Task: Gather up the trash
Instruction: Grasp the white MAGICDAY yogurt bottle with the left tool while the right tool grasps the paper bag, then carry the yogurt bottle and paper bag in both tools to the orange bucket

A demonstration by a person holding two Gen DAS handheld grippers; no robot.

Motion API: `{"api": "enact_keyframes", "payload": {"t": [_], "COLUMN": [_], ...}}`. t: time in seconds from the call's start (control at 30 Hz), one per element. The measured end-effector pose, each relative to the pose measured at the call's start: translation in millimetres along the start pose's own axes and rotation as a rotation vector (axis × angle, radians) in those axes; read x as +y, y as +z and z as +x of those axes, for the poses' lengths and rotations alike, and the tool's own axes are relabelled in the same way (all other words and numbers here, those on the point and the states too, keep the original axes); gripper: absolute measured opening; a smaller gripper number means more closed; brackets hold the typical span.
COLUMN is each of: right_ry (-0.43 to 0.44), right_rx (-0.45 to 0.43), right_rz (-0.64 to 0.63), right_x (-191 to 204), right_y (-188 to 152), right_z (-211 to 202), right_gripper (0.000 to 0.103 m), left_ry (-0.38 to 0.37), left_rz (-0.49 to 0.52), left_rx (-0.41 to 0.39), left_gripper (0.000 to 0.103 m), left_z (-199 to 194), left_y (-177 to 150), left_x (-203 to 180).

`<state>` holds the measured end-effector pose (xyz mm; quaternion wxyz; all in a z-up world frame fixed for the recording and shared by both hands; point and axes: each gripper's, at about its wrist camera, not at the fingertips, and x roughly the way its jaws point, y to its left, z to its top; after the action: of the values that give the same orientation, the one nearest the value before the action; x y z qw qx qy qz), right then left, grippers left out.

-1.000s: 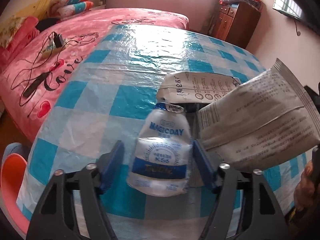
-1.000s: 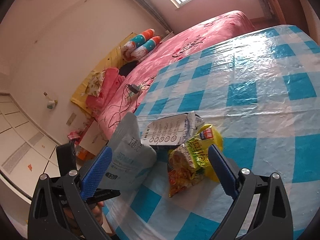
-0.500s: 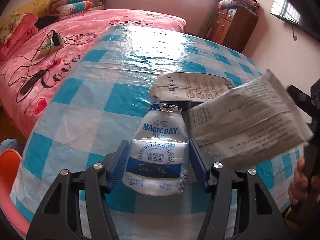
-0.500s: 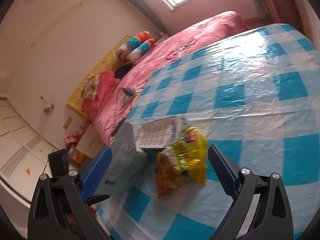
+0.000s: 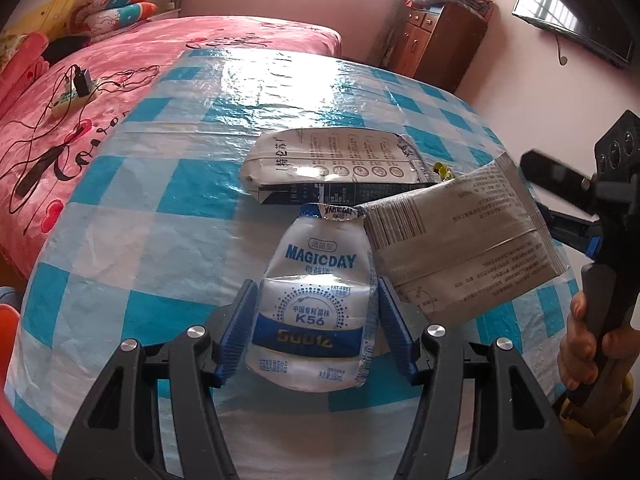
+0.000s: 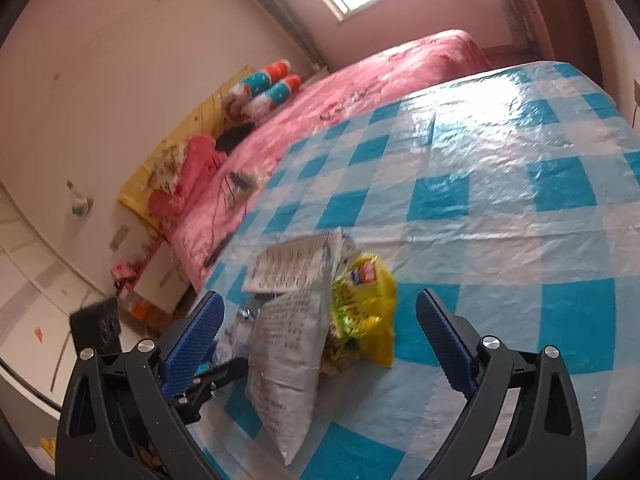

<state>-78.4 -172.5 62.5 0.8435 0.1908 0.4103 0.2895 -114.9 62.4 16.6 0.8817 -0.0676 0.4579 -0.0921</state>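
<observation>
A white and blue drink pouch lies on the checked tablecloth, and my left gripper is shut on its lower half, both blue pads against its sides. A grey printed bag leans beside it on the right. Behind them lies a flattened grey carton. In the right wrist view my right gripper stands wide open over the pile: the grey bag and a yellow snack wrapper sit between its fingers, untouched. The carton lies just beyond.
A pink bed with cables and a charger runs along the table's left side. A wooden dresser stands at the back right. An orange chair shows at the near left edge. A hand grips the right tool.
My left jaws closed onto the drink pouch. The grey bag shifted lower and now sits between my right gripper's fingers instead of by its left finger.
</observation>
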Motion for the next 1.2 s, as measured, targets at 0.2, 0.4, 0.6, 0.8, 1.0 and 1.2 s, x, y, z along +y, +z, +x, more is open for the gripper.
{"api": "enact_keyframes", "payload": {"t": [0.2,0.4,0.6,0.8,1.0,1.2], "right_ry": [0.011,0.049,0.075,0.103,0.069,0.011], "right_rx": [0.055,0.097,0.132,0.108,0.079,0.049], "right_rz": [-0.067,-0.131,-0.139,-0.075,-0.039,-0.056], "right_x": [18,34,39,32,33,42], "right_y": [-8,-15,-22,-24,-24,-23], "right_z": [8,15,31,38,37,33], "right_gripper": [0.075,0.059,0.048,0.040,0.028,0.023], "left_ry": [0.007,-0.012,-0.033,-0.064,-0.092,-0.114], "left_rz": [0.012,0.010,0.003,-0.023,-0.055,-0.092], "left_rx": [-0.010,-0.019,-0.029,-0.038,-0.049,-0.063], "left_gripper": [0.061,0.061,0.061,0.061,0.061,0.061], "left_z": [1,0,-2,-4,-9,-14], "left_y": [0,-2,-3,-6,-8,-12], "left_x": [0,2,6,14,28,45]}}
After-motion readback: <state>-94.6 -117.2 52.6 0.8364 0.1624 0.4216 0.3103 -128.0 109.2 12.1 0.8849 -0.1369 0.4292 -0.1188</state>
